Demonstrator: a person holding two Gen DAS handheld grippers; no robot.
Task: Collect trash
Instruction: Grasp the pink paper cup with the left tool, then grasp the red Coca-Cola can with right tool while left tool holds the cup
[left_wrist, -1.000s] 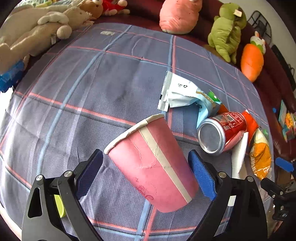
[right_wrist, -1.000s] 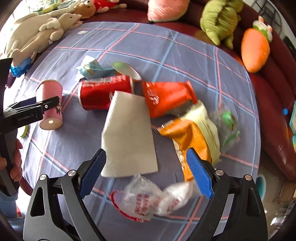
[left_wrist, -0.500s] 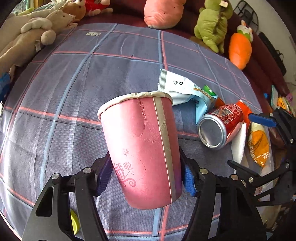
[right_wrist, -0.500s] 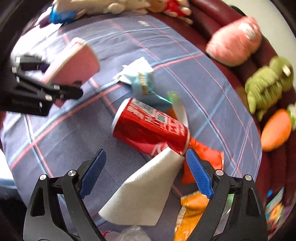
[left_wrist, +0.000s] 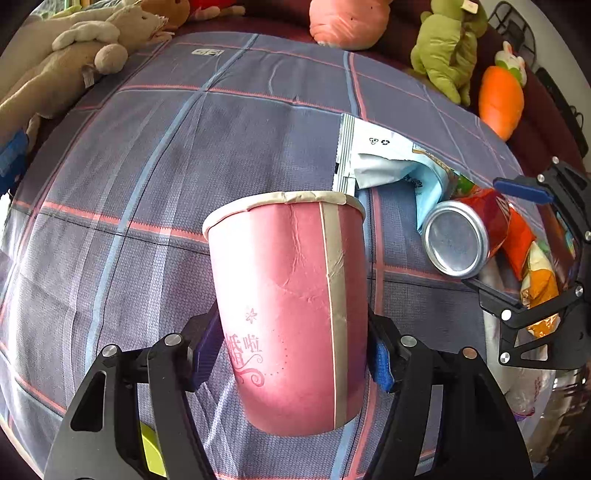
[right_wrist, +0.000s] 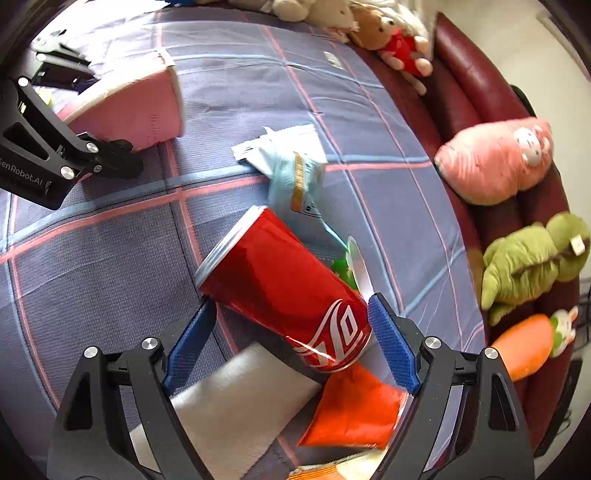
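Note:
My left gripper (left_wrist: 291, 350) is shut on a pink paper cup (left_wrist: 291, 302) and holds it just above the plaid blue cloth (left_wrist: 147, 155); the cup also shows in the right wrist view (right_wrist: 136, 107). My right gripper (right_wrist: 291, 339) is open, its blue pads on either side of a red cola can (right_wrist: 284, 291) that lies on its side; the can also shows in the left wrist view (left_wrist: 461, 236). A white and light-blue snack wrapper (right_wrist: 291, 166) lies beyond the can. A white napkin (right_wrist: 229, 398) and an orange packet (right_wrist: 354, 410) lie under my right gripper.
Plush toys line the dark red sofa (right_wrist: 476, 85) around the cloth: a pink one (right_wrist: 495, 158), a green one (right_wrist: 535, 258), an orange carrot (right_wrist: 528, 339) and beige rabbits (left_wrist: 66, 62). More wrappers (left_wrist: 539, 280) lie to the right of the can.
My left gripper closed on the pink cup and lifted it upright. My right gripper moved from above the napkin to the red can, its fingers now astride it.

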